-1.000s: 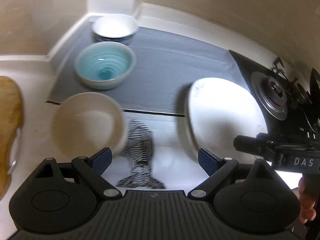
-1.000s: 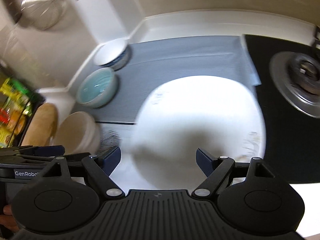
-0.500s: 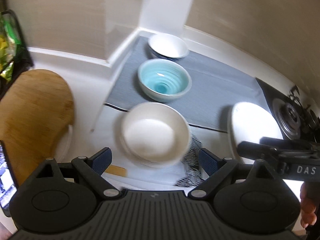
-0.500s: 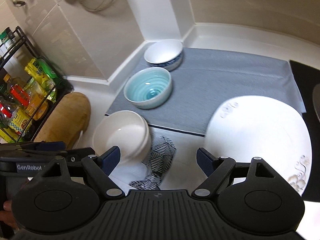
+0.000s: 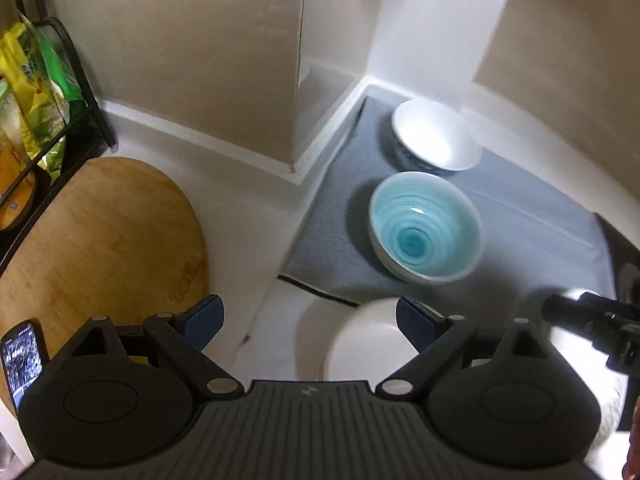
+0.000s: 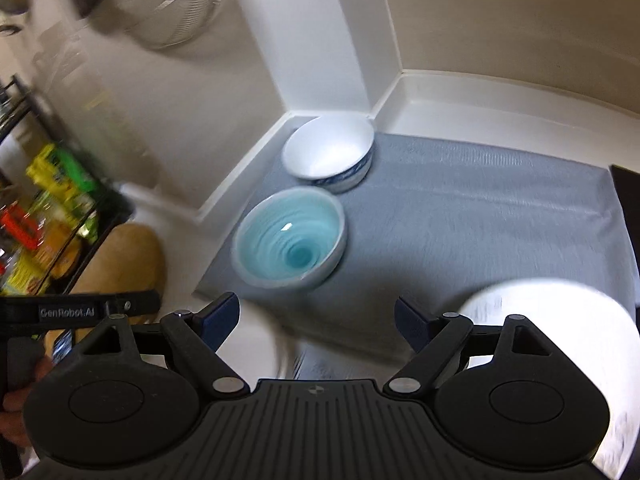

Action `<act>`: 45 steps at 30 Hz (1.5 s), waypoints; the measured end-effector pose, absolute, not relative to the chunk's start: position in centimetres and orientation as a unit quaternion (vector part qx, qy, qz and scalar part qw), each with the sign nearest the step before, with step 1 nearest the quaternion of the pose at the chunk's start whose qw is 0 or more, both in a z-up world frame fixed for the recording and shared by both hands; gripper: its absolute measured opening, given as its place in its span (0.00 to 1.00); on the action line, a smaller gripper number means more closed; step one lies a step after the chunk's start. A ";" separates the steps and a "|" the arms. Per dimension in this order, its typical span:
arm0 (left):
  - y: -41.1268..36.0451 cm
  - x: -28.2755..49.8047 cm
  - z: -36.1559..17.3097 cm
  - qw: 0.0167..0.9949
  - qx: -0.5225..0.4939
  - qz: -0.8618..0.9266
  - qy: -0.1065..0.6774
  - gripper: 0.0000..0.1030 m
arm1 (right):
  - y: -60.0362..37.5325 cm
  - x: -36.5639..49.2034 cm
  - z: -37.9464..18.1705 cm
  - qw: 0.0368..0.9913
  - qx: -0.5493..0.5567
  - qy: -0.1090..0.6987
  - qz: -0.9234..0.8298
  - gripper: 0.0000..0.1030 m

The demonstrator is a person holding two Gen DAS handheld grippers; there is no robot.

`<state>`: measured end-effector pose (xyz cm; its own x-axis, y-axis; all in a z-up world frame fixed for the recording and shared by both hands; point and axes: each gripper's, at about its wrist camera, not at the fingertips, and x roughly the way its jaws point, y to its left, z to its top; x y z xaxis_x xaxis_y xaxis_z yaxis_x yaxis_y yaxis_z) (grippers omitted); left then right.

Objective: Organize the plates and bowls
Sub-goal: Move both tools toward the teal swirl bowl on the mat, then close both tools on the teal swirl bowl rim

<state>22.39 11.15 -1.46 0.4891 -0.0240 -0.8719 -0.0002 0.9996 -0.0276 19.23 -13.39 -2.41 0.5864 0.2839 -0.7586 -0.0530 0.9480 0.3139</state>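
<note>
A turquoise bowl [image 5: 425, 236] and a white bowl with a blue pattern [image 5: 434, 136] stand on a grey mat [image 5: 532, 232] in the counter corner; both also show in the right wrist view, turquoise bowl [image 6: 290, 238], white bowl [image 6: 328, 152]. A cream bowl [image 5: 360, 344] sits just under my left gripper [image 5: 310, 318], which is open and empty. A large white plate [image 6: 560, 320] lies at the lower right, under my right gripper [image 6: 316, 316], which is open and empty. The cream bowl's rim [image 6: 276, 344] is blurred there.
A round wooden board [image 5: 92, 240] lies on the white counter at the left, with a phone [image 5: 22, 364] on it. A black rack with packets [image 5: 32, 80] stands at far left. A metal strainer [image 6: 168, 4] hangs on the wall. The stove edge [image 6: 628, 200] is at right.
Both grippers have swung left and pulled back and up. The cream bowl and the plate have slid toward the bottom of the views; the bowls on the mat have not moved.
</note>
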 end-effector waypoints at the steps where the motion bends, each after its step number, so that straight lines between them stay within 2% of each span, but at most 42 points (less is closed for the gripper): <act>1: 11.0 23.4 -1.8 0.860 -0.013 -0.005 0.509 0.93 | -13.6 20.2 -2.8 0.881 0.131 0.446 0.093 0.84; 12: 9.6 30.5 -5.0 0.839 -0.012 0.024 0.543 0.93 | -13.2 28.5 -7.1 0.862 0.114 0.485 0.097 0.84; 24: 8.2 33.2 -8.3 0.821 0.002 0.022 0.570 0.93 | -12.3 31.5 -9.8 0.848 0.093 0.513 0.098 0.81; 29: 7.8 33.6 -8.8 0.818 0.004 0.018 0.574 0.93 | -12.3 31.9 -10.1 0.845 0.092 0.517 0.103 0.77; 30: 7.7 33.5 -8.8 0.818 0.004 0.018 0.575 0.93 | -12.2 32.0 -10.2 0.843 0.092 0.519 0.105 0.75; 33: 7.4 33.6 -8.9 0.818 0.007 0.018 0.575 0.93 | -12.1 32.3 -10.4 0.840 0.094 0.522 0.112 0.60; 35: 7.1 33.6 -8.9 0.821 0.011 0.011 0.571 0.91 | -11.9 32.3 -10.5 0.837 0.095 0.525 0.119 0.46; 38: 6.6 33.7 -8.8 0.821 0.010 -0.006 0.572 0.68 | -11.8 32.4 -10.5 0.838 0.094 0.523 0.126 0.28; 39: 6.6 33.8 -8.9 0.819 0.006 -0.010 0.574 0.53 | -11.8 32.3 -10.5 0.839 0.094 0.521 0.127 0.25; 40: 6.6 33.9 -9.0 0.816 0.001 -0.014 0.578 0.41 | -11.8 32.3 -10.5 0.840 0.093 0.519 0.129 0.18; 41: 6.5 33.9 -9.0 0.815 -0.007 -0.022 0.580 0.34 | -11.7 32.3 -10.4 0.841 0.093 0.517 0.131 0.14; 43: 6.3 34.0 -8.8 0.811 -0.017 -0.033 0.584 0.10 | -11.4 32.2 -10.2 0.844 0.085 0.512 0.137 0.11; 45: 5.8 34.0 -8.7 0.811 -0.006 -0.031 0.584 0.08 | -11.0 32.1 -10.2 0.844 0.077 0.511 0.142 0.11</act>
<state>33.96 5.78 -8.73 0.3166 -0.0576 -0.9468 0.0424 0.9980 -0.0465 32.11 -11.04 -10.20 0.4370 0.3178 -0.8415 -0.1609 0.9480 0.2745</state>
